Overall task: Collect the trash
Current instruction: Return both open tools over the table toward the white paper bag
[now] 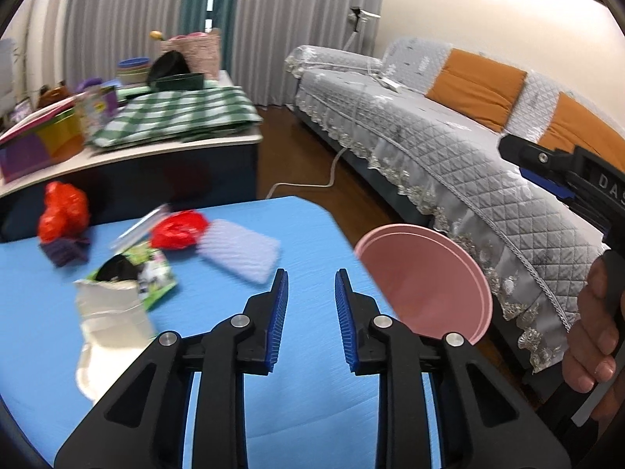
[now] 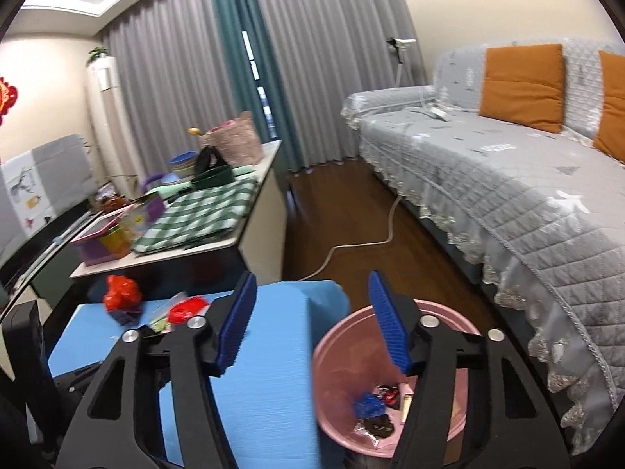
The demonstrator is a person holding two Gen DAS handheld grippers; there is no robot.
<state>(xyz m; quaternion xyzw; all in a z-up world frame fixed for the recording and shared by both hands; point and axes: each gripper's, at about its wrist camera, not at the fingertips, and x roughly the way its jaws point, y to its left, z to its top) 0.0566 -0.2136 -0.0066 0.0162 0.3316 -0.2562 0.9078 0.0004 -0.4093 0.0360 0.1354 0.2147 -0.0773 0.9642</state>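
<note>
Trash lies on the blue table (image 1: 304, 234): a white paper bag (image 1: 111, 312), a green snack wrapper (image 1: 150, 273), a red plastic bag (image 1: 177, 230), a white pack (image 1: 238, 254), another red bag (image 1: 62, 211) on a purple item (image 1: 64, 252). My left gripper (image 1: 311, 293) is open and empty above the table's near side. A pink bin (image 2: 343, 351) stands right of the table and holds several bits of trash (image 2: 377, 410); it also shows in the left wrist view (image 1: 425, 277). My right gripper (image 2: 312, 312) is open and empty above the bin's left rim.
A grey quilted sofa (image 2: 508, 179) with orange cushions (image 2: 521, 86) runs along the right. A side table (image 2: 218, 242) with a green checked cloth and boxes stands behind the blue table. A white cable (image 2: 375, 242) lies on the wooden floor between them.
</note>
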